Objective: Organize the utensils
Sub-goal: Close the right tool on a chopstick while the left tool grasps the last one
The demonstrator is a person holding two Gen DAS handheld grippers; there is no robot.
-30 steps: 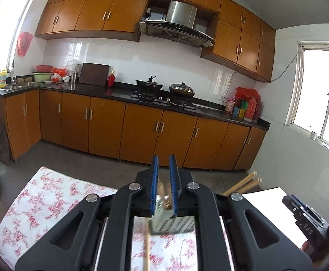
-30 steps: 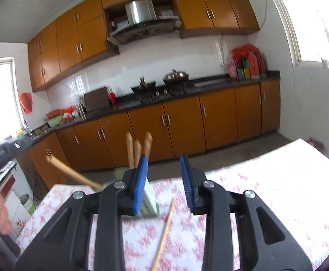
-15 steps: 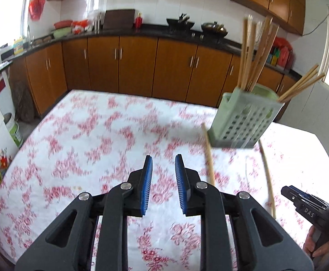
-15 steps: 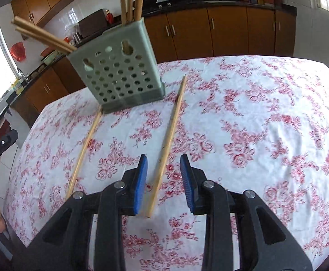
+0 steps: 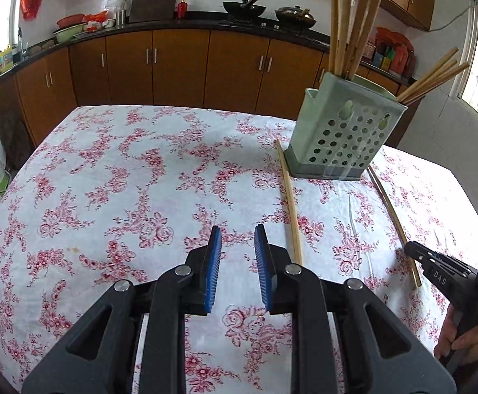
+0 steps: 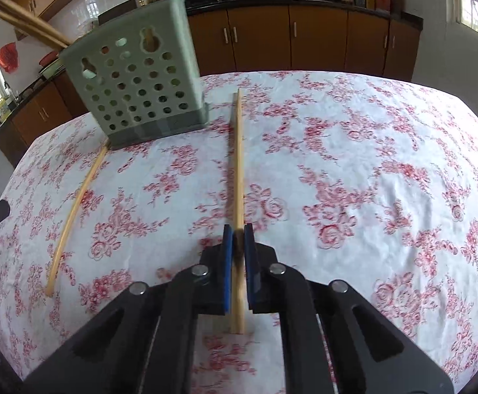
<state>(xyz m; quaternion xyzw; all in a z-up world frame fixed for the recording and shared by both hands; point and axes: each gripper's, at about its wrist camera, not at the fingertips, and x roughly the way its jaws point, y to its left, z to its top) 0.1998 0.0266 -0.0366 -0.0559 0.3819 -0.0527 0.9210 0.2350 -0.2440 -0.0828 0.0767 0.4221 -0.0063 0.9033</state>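
A pale green perforated holder (image 5: 344, 138) stands on the floral tablecloth (image 5: 124, 177) with several chopsticks upright in it. Two loose chopsticks lie on the cloth. One chopstick (image 5: 289, 203) lies just right of my left gripper (image 5: 238, 233), which is open a little with nothing between its blue pads. My right gripper (image 6: 238, 233) is closing, its pads pressing on the near part of the other chopstick (image 6: 238, 151), which points toward the holder (image 6: 140, 88). In the left wrist view the right gripper (image 5: 414, 251) sits at that chopstick's (image 5: 393, 216) near end.
The second loose chopstick (image 6: 74, 210) lies at the left in the right wrist view. A hand (image 5: 462, 338) grips the right tool's handle. Wooden kitchen cabinets (image 5: 179, 65) and a dark counter run behind the table.
Both grippers have dropped and tilted down toward the table, from facing the kitchen. The right jaws, open around the chopstick half a second ago, are now closed on it.
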